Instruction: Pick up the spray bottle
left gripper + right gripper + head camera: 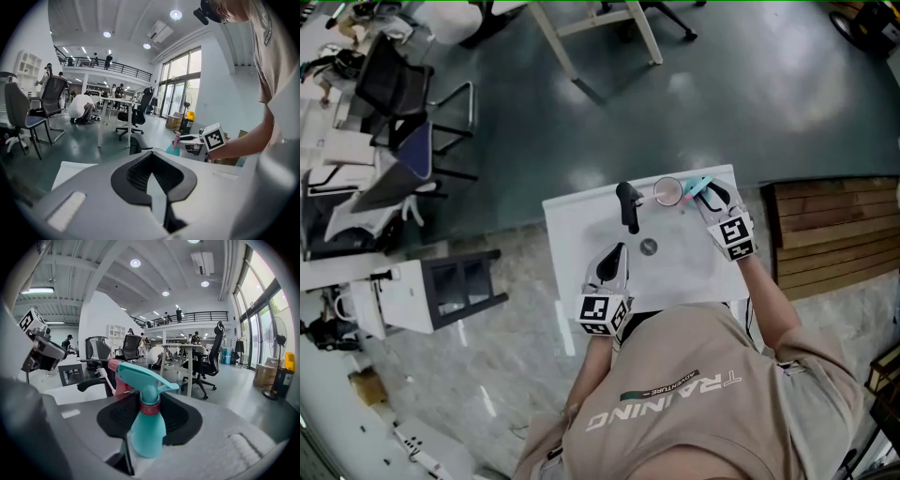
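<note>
In the head view the spray bottle (700, 184) sits at the white table's (581, 220) far right corner. In the left gripper view the left gripper (152, 174) is pressed together and empty. In the right gripper view the right gripper (140, 446) seems to pinch its teal body, so the grasp looks under way and next it needs a firm, level lift.

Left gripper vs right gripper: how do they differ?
The left gripper has jaws meeting at the tips, empty; the right gripper has jaws apart, clamped on the teal spray bottle. The left gripper sits at the near edge of the sink, the right gripper at its far edge. Both carry marker cubes.
</note>
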Motion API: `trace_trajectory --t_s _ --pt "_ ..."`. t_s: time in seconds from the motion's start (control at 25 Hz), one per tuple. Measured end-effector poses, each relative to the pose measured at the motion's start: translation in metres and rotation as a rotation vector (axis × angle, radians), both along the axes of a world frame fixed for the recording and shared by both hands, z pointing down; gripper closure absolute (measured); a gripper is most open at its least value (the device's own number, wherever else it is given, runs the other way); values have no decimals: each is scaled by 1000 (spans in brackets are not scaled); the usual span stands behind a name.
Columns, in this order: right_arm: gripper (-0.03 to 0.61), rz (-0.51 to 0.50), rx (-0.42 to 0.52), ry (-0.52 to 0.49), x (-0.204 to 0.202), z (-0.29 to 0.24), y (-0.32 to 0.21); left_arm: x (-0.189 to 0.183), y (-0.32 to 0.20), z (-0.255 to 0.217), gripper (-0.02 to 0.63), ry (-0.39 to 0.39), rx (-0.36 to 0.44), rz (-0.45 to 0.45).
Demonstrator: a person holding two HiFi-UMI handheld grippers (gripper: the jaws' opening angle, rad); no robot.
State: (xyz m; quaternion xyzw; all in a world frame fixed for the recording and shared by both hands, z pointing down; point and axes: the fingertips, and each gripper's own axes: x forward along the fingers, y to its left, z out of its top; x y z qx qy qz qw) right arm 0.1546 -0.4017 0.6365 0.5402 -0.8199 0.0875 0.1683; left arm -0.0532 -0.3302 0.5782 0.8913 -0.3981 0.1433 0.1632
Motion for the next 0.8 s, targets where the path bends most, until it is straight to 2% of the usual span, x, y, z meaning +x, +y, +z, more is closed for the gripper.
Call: trace_trajectory --t_s 0.4,0.64,0.8 --pt "443 53 5 24 -4 -16 22 -11 -3 -1 597 49 36 49" --pt "443 50 47 37 -17 -45 49 -12 1 -7 598 77 73 85" --pt "443 65 64 5 -29 -62 69 -18 7 -8 598 94 88 101"
